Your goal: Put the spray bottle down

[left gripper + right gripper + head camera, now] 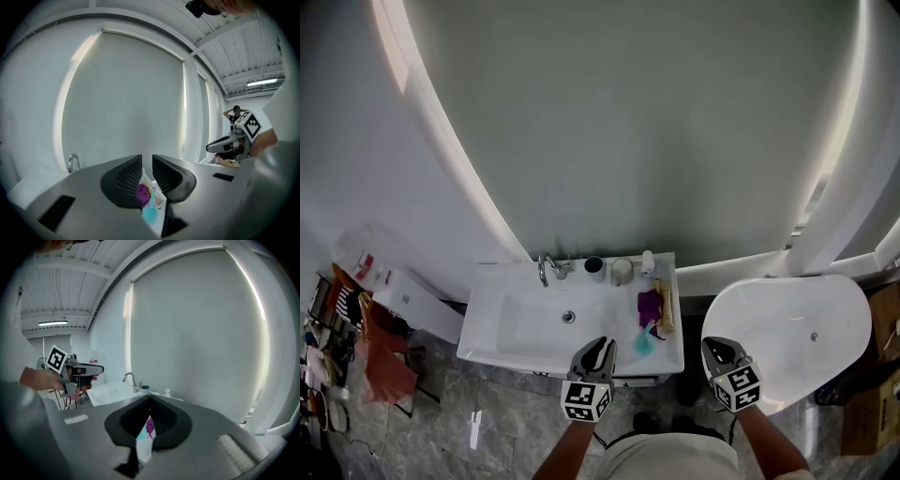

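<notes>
Spray bottle (645,343), seemingly plastic, on glossy vanity (484,339); left hand-held gripper (601,344) ajar, right hand-held gripper (715,345) closed.

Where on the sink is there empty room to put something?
The white rectangular basin is bare, from the chrome faucet to the front rim, and so is the ledge left of it. The right ledge is crowded: purple cloth, teal spray bottle, tan brush. Along the back stand a dark cup, a pale cup and a small white bottle.
</notes>
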The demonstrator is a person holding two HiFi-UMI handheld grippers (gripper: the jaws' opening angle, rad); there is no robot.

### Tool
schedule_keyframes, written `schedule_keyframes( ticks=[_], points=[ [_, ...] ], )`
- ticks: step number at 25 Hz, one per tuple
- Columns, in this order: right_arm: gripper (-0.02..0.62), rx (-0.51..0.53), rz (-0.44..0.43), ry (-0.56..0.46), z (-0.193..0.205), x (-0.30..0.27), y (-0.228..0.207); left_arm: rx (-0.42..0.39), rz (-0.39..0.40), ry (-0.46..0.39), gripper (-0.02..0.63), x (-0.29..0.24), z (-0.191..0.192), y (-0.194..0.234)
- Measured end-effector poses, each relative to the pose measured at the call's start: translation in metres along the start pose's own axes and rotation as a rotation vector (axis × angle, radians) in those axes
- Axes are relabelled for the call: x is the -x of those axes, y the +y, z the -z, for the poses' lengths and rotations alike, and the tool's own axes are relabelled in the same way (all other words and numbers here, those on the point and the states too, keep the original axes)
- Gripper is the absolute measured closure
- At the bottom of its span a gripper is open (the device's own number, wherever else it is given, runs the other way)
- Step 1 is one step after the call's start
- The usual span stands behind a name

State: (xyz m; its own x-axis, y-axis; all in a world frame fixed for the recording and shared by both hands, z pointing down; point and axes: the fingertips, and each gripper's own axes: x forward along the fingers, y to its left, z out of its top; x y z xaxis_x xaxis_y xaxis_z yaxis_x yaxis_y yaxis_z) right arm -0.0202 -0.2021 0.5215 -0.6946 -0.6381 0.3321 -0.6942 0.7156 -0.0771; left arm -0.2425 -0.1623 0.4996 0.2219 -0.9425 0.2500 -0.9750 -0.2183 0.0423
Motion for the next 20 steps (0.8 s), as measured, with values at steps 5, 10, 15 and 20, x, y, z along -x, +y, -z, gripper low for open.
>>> schedule_keyframes(
  ticks=[5,10,15,20],
  points=[
    [0.584,0.021,-0.049,-0.013,-0.013,0.007,-0.004,0.020,-0.056,0.003,0.539,0.021,-0.007,-0.010],
    [0.584,0.023,-0.074,-0.061,-0.028,0.011,-0.011,0.041,-0.109,-0.021,0.572,0.034,-0.008,-0.013],
    [0.584,0.026,-0.094,-0.087,-0.032,0.013,-0.011,0.045,-0.141,-0.036,0.598,0.047,-0.009,-0.015],
    [0.584,0.055,-0.088,-0.107,-0.037,0.017,-0.018,0.042,-0.150,-0.071,0.600,0.052,-0.019,-0.020]
  ],
)
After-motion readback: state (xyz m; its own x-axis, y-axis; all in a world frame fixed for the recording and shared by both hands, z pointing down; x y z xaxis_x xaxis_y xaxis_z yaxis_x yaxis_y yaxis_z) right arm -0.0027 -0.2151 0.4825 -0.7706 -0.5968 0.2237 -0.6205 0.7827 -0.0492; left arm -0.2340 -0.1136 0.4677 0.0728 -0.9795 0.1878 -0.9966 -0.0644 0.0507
